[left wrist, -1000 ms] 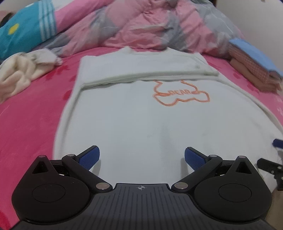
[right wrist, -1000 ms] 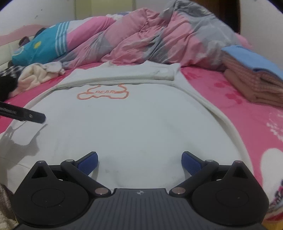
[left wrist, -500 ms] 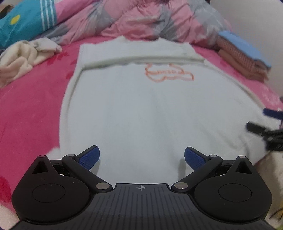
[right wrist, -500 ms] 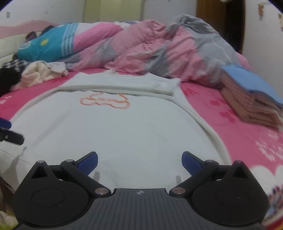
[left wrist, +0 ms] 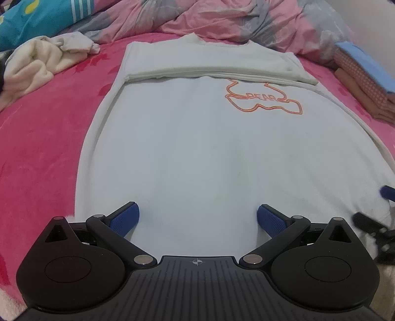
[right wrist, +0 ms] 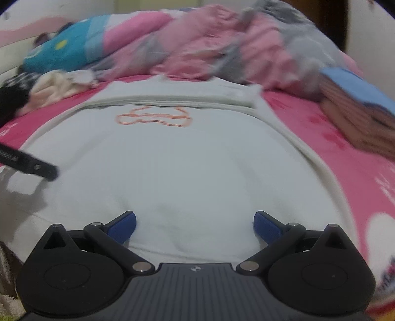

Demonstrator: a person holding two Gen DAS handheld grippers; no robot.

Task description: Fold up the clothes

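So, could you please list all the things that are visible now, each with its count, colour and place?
T-shirt: one, pale white with an orange bear outline, flat on the bed, far part folded over.
Bed sheet: one, bright pink, under the shirt.
Duvet: one, pink and grey, bunched at the far end.
Pillow: one, teal with white stripes, far left.
Crumpled garment: one, cream, left of the shirt.
Dark item: one, black, far left edge; too blurred to identify.
Folded clothes: one stack, brown-pink check with blue on top, right side.
Left gripper: one, black with blue pads, open above the near hem.
Right gripper: one, the same, open above the near hem.
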